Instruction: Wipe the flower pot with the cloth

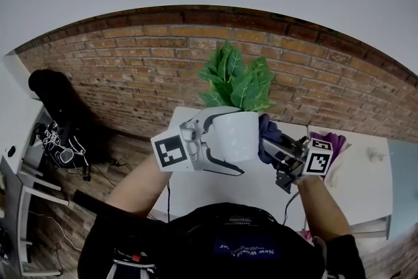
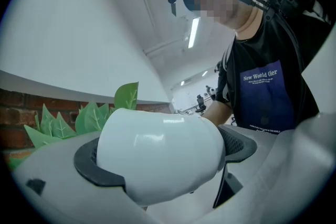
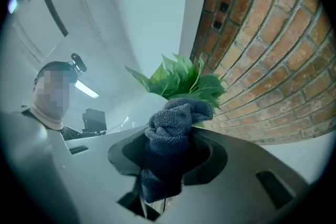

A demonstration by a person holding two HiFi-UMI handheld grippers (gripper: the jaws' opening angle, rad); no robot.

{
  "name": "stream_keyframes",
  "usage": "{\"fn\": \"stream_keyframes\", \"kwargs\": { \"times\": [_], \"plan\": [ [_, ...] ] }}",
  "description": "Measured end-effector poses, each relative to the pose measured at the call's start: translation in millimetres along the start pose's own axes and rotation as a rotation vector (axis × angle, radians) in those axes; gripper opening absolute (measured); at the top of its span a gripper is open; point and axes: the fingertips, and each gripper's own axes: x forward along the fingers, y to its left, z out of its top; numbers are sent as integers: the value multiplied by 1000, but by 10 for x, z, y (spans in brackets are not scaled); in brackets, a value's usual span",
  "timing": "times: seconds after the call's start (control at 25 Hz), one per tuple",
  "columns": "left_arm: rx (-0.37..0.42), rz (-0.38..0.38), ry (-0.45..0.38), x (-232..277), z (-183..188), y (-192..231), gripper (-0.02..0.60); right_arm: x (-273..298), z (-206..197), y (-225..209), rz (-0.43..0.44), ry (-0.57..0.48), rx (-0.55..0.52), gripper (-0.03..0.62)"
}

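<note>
A white flower pot with green leaves is held up in the air in front of the brick wall. My left gripper is shut on the pot, which fills the left gripper view as a glossy white body between the dark pads. My right gripper is shut on a dark blue cloth, pressed against the pot's right side. In the right gripper view the bunched cloth sticks up between the jaws, with the leaves just behind it.
A white table lies below, with a purple cloth near its back edge. The brick wall stands close behind. A dark chair and cables sit on the wooden floor at the left.
</note>
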Motion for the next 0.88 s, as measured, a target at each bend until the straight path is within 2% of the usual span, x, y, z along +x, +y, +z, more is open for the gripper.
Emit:
{"fn": "stream_keyframes", "kwargs": {
  "times": [0.12,0.32,0.4,0.52,0.6,0.76,0.88],
  "plan": [
    [-66,21,-23,-31,45,19,572,-3,-128,117,53,39,4,144],
    [-100,43,-51,-48,125,88,572,2,-499,361,162,176,-75,144],
    [-111,34,-79,-97,176,121,572,5,-428,277,155,118,-53,144],
    [-112,-10,-100,-132,213,69,571,-56,-43,-17,100,-83,54,144],
    [-108,-37,-101,-103,216,7,571,-32,124,-82,94,-157,84,144],
    [-128,-44,-127,-39,260,3,571,66,144,-23,157,-186,117,144],
    [-127,-42,-130,-11,281,21,571,55,27,63,206,-143,101,144]
  ]
}}
